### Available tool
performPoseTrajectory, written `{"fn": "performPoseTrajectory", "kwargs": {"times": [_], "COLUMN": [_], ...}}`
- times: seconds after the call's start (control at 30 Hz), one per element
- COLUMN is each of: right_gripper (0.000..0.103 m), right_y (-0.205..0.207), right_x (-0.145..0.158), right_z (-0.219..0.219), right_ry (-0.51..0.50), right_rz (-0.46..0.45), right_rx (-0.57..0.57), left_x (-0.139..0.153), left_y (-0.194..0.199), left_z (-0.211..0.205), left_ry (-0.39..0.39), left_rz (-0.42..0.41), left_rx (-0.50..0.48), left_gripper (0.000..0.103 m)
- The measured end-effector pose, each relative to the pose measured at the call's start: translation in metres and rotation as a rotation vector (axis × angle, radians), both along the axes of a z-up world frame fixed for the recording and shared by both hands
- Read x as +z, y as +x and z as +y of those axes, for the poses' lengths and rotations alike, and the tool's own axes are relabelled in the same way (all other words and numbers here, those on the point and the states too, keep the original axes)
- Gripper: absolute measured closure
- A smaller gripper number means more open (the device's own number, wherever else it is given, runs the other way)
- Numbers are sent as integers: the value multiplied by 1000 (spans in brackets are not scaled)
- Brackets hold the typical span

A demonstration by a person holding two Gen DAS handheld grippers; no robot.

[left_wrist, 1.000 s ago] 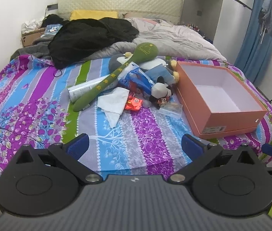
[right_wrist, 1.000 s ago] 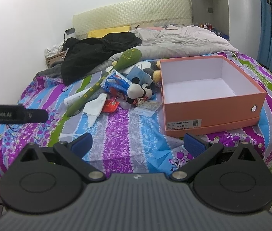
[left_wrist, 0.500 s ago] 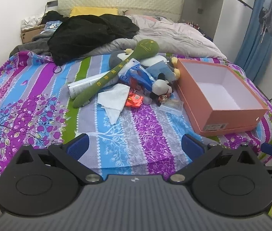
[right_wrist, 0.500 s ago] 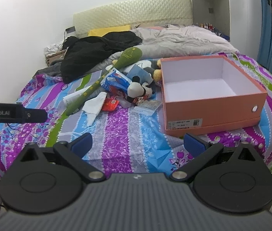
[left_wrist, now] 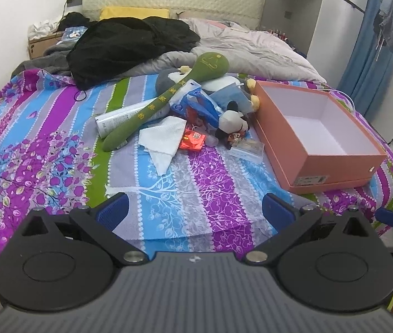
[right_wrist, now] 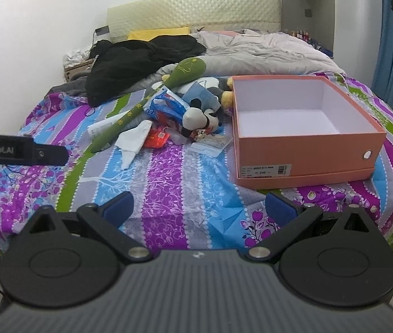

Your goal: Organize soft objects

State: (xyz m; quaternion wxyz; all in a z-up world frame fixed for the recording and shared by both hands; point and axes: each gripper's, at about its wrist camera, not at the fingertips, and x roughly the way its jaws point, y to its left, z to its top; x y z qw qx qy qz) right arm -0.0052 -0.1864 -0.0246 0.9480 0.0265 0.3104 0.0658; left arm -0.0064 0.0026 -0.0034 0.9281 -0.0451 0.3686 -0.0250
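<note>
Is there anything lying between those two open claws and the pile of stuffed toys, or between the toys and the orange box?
Nothing visible blocks either gripper: only bare striped bedspread lies between the left gripper, the right gripper and the toy pile. The orange box sits open right beside the pile, with no gap to cross.

The grey plush toy (left_wrist: 165, 79) is mostly buried under the green plush stick (left_wrist: 168, 97) and the blue packet (left_wrist: 196, 104), so its shape cannot be made out. The label (right_wrist: 265, 169) on the orange box (right_wrist: 307, 149) is too small to read. At nine o'clock in the right wrist view, the left gripper (right_wrist: 18, 149) is cut off by the edge, its fingertips out of sight.
</note>
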Motion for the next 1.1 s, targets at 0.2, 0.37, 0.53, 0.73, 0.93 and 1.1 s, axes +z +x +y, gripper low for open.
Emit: {"fn": "performPoseTrajectory", "kwargs": {"times": [0.2, 0.37, 0.53, 0.73, 0.93, 1.1], "right_gripper": [0, 0, 0, 0, 0, 0], "right_y": [0, 1, 7, 21, 44, 64], "right_x": [-4, -6, -10, -15, -21, -24], "right_z": [-5, -2, -5, 0, 3, 10], "right_ry": [34, 31, 62, 56, 72, 66], "right_rz": [9, 8, 10, 2, 15, -4], "right_rx": [-8, -13, -31, -18, -15, -9], "left_x": [-2, -7, -15, -27, -41, -56], "left_y": [0, 3, 8, 24, 46, 69], "left_z": [1, 2, 6, 9, 13, 21], "left_ry": [-8, -6, -25, -30, -30, -23], "left_rz": [-15, -2, 12, 32, 47, 59], "left_rx": [-16, -16, -19, -19, -29, -23], "left_gripper": [0, 0, 0, 0, 0, 0]}}
